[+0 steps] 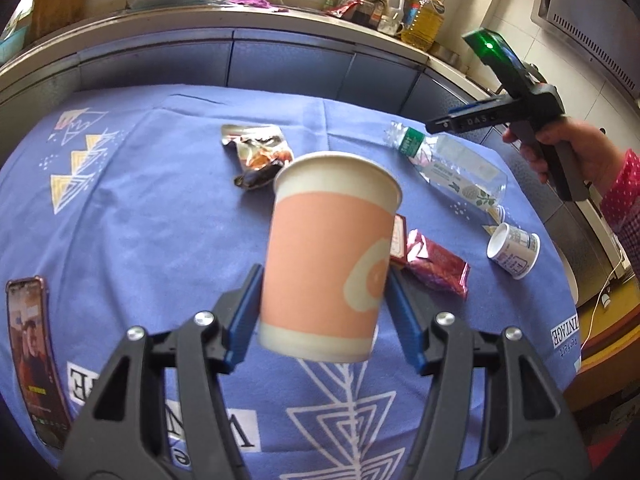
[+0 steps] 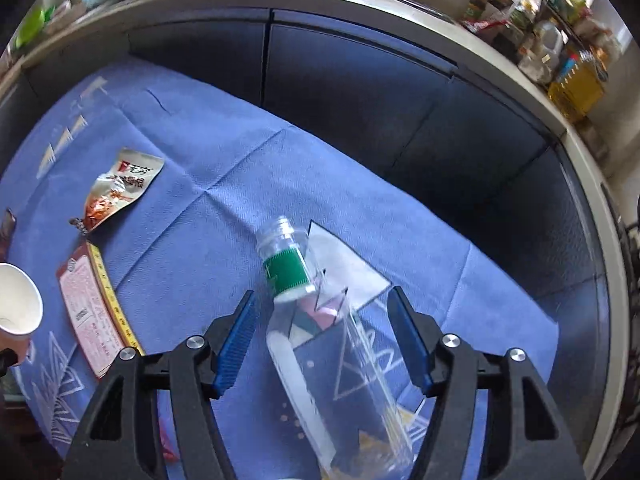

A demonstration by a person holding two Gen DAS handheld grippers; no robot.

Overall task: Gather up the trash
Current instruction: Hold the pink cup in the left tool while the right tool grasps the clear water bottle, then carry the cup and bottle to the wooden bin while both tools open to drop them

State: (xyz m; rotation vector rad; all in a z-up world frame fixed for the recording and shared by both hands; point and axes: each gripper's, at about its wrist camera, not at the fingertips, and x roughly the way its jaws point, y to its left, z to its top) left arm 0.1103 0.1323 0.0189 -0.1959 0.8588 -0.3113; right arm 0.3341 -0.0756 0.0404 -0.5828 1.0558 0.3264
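My left tool (image 1: 322,280) grips a pink-and-white paper cup (image 1: 328,256) above the blue-cloth worktop (image 1: 160,200), while my right tool (image 2: 322,312) hangs spread w/ a clear plastic bottle (image 2: 320,340) lying loose btwn its blue pads (image 2: 236,344).

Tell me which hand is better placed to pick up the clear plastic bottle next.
Right. The right gripper hangs over the bottle with open jaws either side of it, while the left gripper already holds the paper cup.
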